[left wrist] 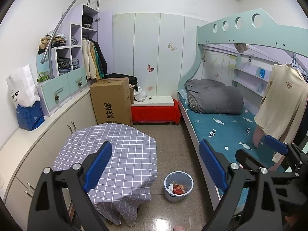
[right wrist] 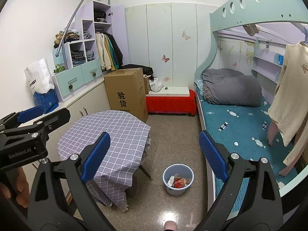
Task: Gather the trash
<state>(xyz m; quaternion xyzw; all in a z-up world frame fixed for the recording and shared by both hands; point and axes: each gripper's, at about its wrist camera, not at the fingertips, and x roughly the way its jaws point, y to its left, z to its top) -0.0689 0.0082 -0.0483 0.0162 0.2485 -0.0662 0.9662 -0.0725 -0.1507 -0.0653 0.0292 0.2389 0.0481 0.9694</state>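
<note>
A person stands at the near end of a small bedroom with a pair of tongs in each hand, both raised well above the floor. The left tongs (left wrist: 156,165) gape wide, blue pads far apart, with nothing between them; the right tongs (right wrist: 154,156) are spread just as wide and equally empty. The task's target, a pale blue bin (left wrist: 178,186), sits on the tiled floor between the round table (left wrist: 107,154) under its checked cloth and the lower bunk bed (left wrist: 227,127). Inside lie a red wrapper (right wrist: 178,182) and some white paper; the tabletop looks bare, and no loose litter shows on the visible floor.

Judging from this, collecting is either finished or moving on to the bin itself. If the bin is to be lifted, the sound approach is to lower one pair straight down over the rim, one pad inside and one outside the wall, and close firmly before raising it level so the light contents stay put. The hanging cream shirt (right wrist: 290,88) by the bed and the cloth's drooping edge are the things to steer clear of.
</note>
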